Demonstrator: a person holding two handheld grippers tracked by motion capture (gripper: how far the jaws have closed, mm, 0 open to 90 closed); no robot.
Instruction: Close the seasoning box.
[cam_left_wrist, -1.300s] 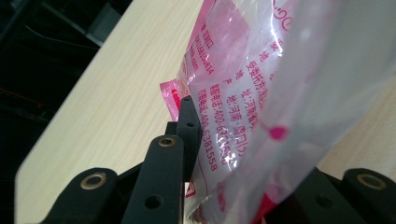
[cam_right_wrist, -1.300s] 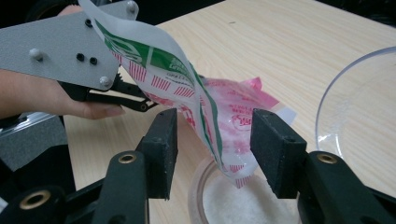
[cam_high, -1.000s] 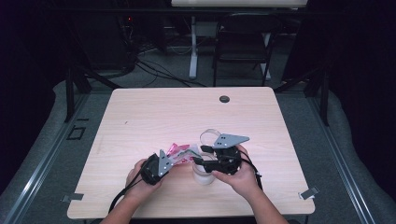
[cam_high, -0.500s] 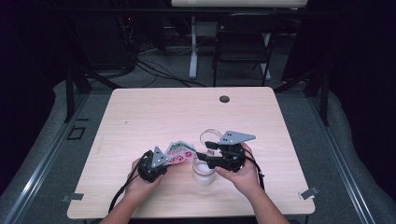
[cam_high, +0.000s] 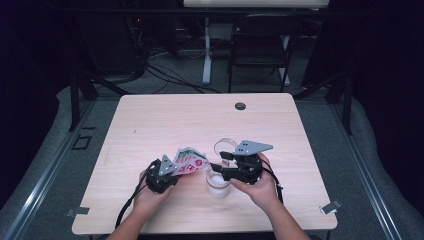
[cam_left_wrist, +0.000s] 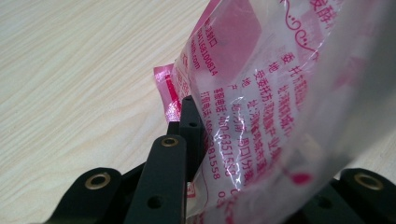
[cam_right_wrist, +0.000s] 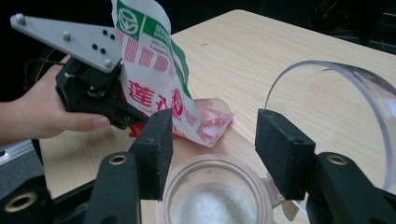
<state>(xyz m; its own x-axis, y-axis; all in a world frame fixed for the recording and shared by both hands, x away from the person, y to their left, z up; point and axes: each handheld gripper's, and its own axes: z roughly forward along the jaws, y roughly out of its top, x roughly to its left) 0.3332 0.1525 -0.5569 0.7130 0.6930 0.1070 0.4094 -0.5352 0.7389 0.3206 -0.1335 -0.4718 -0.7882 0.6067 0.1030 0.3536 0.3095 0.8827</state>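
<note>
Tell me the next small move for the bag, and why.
Probably tip the bag further over the jar. The left gripper is clamped on the bag, whose mouth sags beside the jar's rim, not above it. The right gripper straddles the jar, jaws open, so it could steady it.

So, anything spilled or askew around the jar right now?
No spill visible. The packet is crumpled in the left tongs, its torn end drooping onto the table beside the jar, not over its mouth. The right tongs stand open above the jar.
</note>
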